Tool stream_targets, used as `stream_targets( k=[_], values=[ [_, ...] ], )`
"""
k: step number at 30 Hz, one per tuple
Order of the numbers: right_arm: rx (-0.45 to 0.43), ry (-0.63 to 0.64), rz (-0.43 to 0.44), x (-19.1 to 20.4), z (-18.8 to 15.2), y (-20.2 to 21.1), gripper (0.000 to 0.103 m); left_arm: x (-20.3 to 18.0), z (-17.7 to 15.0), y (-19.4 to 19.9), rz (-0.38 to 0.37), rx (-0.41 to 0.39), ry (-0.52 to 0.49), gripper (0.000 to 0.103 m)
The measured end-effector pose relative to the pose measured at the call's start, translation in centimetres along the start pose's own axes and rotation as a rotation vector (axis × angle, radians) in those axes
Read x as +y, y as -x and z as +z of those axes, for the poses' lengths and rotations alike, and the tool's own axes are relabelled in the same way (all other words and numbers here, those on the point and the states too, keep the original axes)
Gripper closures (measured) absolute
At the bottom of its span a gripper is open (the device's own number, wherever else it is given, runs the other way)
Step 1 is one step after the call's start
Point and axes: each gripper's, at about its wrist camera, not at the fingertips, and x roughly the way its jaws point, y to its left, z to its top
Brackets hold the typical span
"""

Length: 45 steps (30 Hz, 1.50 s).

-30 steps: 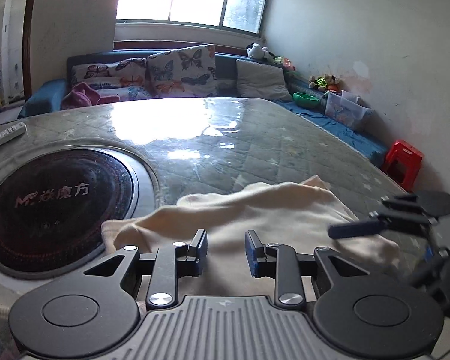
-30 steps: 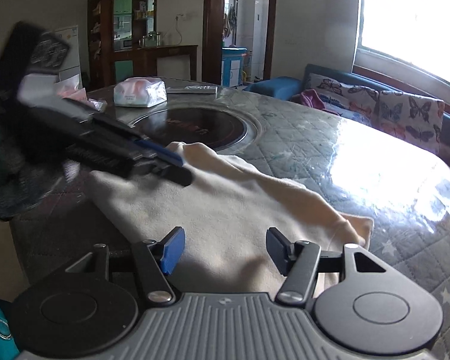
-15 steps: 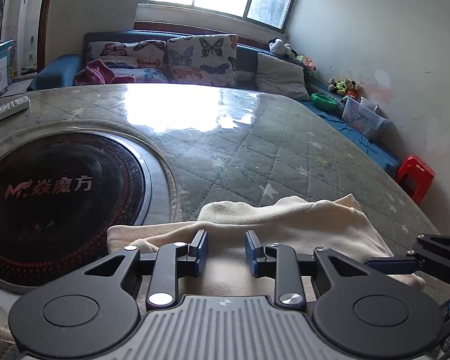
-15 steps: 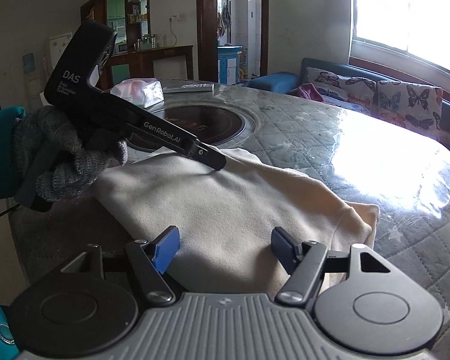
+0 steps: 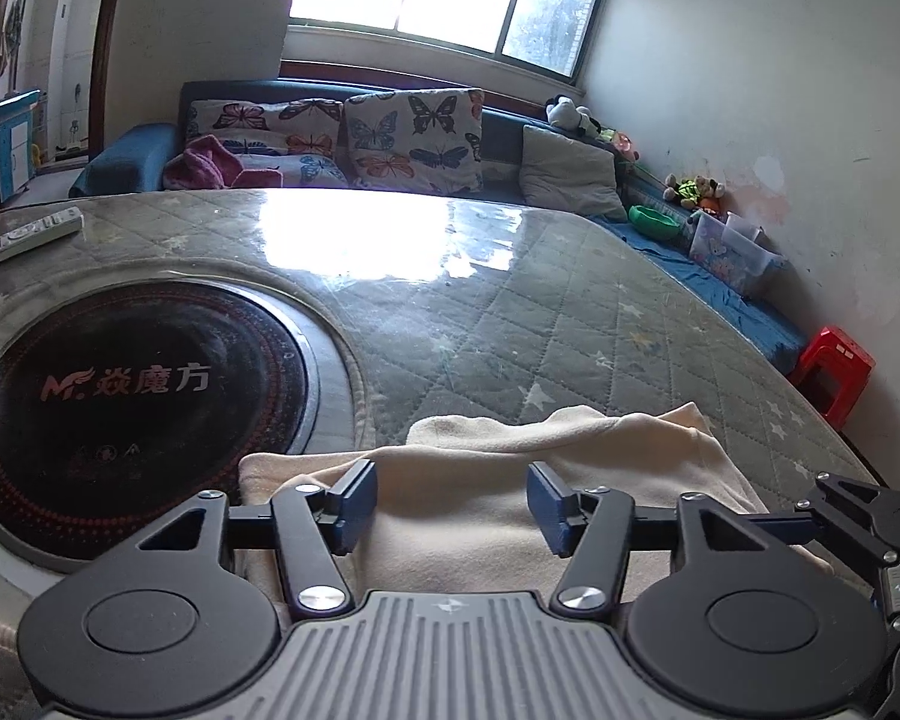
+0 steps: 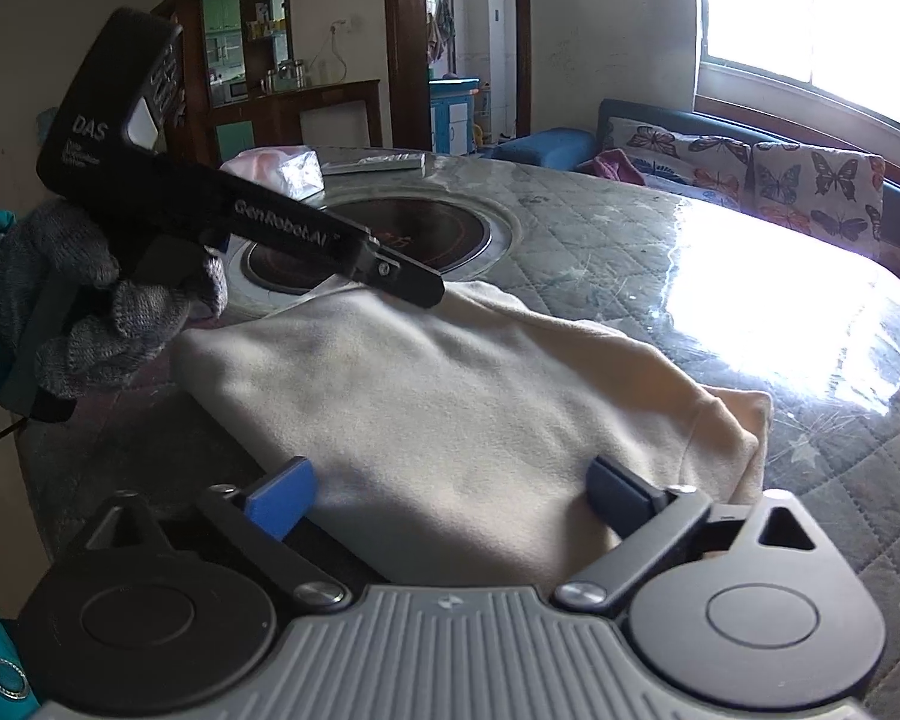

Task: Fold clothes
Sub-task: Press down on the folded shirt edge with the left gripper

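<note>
A cream garment [image 6: 450, 396] lies folded into a rough rectangle on the quilted table, near its front edge. It also shows in the left wrist view [image 5: 510, 468]. My left gripper [image 5: 452, 507] is open and empty just above the garment's near edge. In the right wrist view the left gripper [image 6: 417, 288] hovers over the garment's far left corner, held by a gloved hand. My right gripper [image 6: 450, 495] is open wide and empty, low over the garment's near side. The right gripper's tip [image 5: 858, 516] shows at the right edge of the left wrist view.
A round black cooktop [image 5: 126, 396] is set into the table left of the garment. A remote [image 5: 24, 237] lies at the far left edge. A tissue pack [image 6: 276, 171] sits beyond the cooktop. A sofa with butterfly cushions [image 5: 414, 138] and a red stool [image 5: 834, 372] stand beyond the table.
The left gripper's jaws have opened wide from a narrow gap. The garment has settled flatter on the table. The right gripper stayed open and shifted little.
</note>
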Motion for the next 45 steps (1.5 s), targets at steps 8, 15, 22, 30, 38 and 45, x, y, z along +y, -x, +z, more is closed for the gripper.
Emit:
stream_targets(
  k=[8, 15, 22, 30, 38, 45],
  values=[
    [0.004, 0.034, -0.033, 1.1, -0.1, -0.5, 0.000, 0.9, -0.6, 0.9, 0.030, -0.007, 0.035, 0.023],
    [-0.006, 0.106, -0.077, 2.1, -0.7, -1.0, 0.000, 2.2, -1.3, 2.0, 0.045, -0.020, 0.090, 0.011],
    [-0.006, 0.109, -0.074, 2.0, -0.7, -1.1, 0.000, 4.0, -1.9, 4.0, 0.071, -0.062, 0.157, 0.001],
    [0.002, 0.073, -0.033, 0.8, 1.7, -0.2, 0.000, 4.6, -3.2, 5.4, 0.125, -0.071, 0.161, 0.000],
    [0.010, -0.053, -0.167, -4.5, 4.6, -2.2, 0.000, 5.2, -4.4, 5.6, 0.153, -0.052, 0.188, 0.000],
    [0.042, -0.120, -0.347, -8.1, 5.7, -4.6, 0.000, 5.3, -4.6, 5.5, 0.154, -0.043, 0.193, 0.000]
  ],
)
